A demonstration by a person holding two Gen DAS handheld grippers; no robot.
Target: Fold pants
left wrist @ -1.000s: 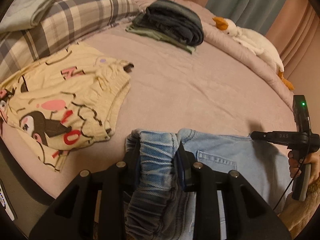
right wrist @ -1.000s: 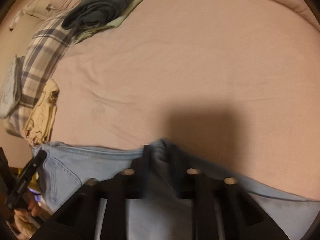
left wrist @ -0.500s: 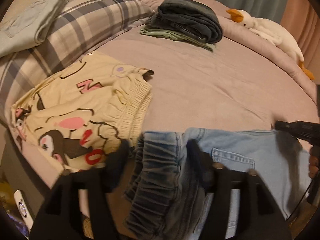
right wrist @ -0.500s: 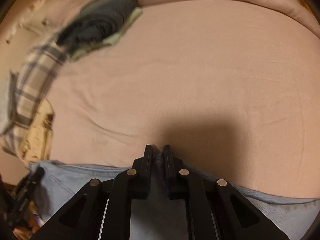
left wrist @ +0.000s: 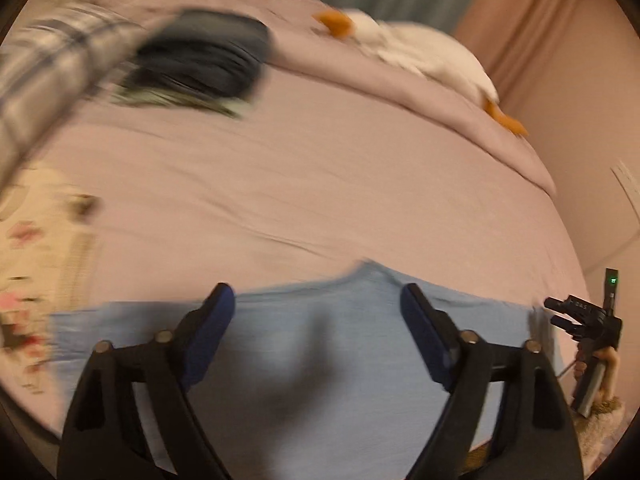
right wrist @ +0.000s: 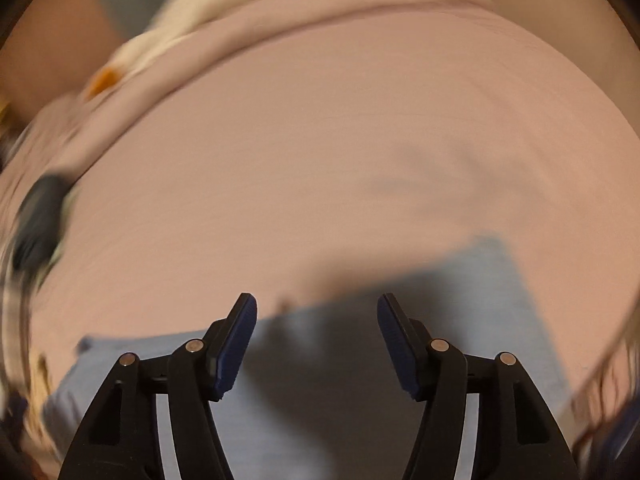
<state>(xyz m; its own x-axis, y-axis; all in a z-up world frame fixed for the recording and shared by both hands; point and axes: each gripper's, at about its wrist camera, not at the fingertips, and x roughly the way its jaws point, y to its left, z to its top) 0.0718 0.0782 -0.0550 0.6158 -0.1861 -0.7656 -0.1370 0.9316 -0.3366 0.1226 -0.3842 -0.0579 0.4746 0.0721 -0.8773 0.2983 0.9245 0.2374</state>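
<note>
The light blue jeans (left wrist: 320,344) lie flat on the pink bed near its front edge; they also show in the right wrist view (right wrist: 472,296). My left gripper (left wrist: 316,300) is open wide and empty, just above the jeans. My right gripper (right wrist: 316,310) is open and empty over the jeans' far edge. In the left wrist view the right gripper's body (left wrist: 588,320) shows at the jeans' right end. Both views are blurred by motion.
A pile of dark folded clothes (left wrist: 204,60) lies at the back left by a plaid pillow (left wrist: 44,80). Cream printed shorts (left wrist: 36,264) lie at the left. A white goose plush (left wrist: 416,52) lies along the far bed edge. Pink sheet (right wrist: 320,160) stretches beyond the jeans.
Both grippers let go of the jeans and opened wide. The jeans now lie flat. Both cameras swung, the left one to the right.
</note>
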